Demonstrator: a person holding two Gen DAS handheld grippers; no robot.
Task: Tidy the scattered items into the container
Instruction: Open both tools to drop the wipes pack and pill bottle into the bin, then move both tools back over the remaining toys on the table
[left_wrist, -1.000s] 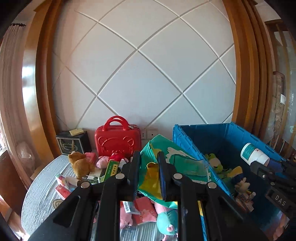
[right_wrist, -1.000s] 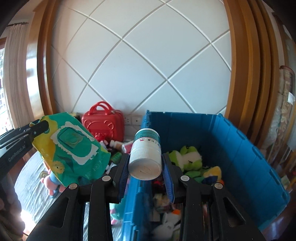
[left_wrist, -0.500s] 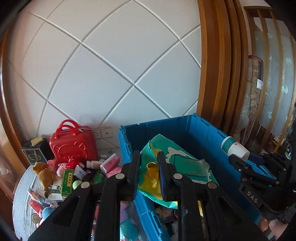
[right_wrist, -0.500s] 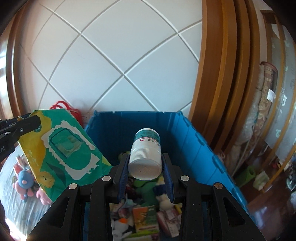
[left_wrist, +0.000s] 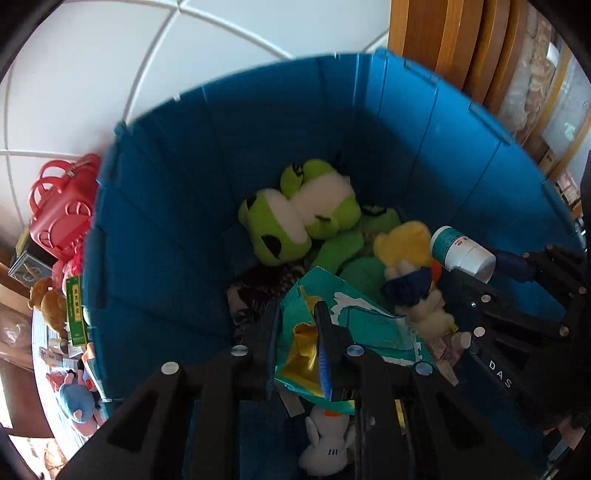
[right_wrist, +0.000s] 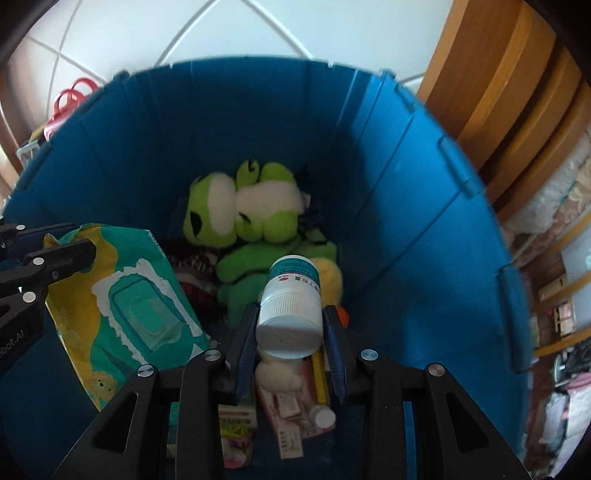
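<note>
Left gripper clamps wipes pack, right gripper bottle (over blue crate)

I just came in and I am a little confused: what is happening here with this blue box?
A person is tidying loose items into the blue box, with a tool in each hand. The left tool is shut on a green wipes pack, and the right tool is shut on a white bottle. Both are held over the inside of the box, not yet released. Plush toys such as a green frog already lie inside. More items, among them a red case, remain outside on the table.
</note>
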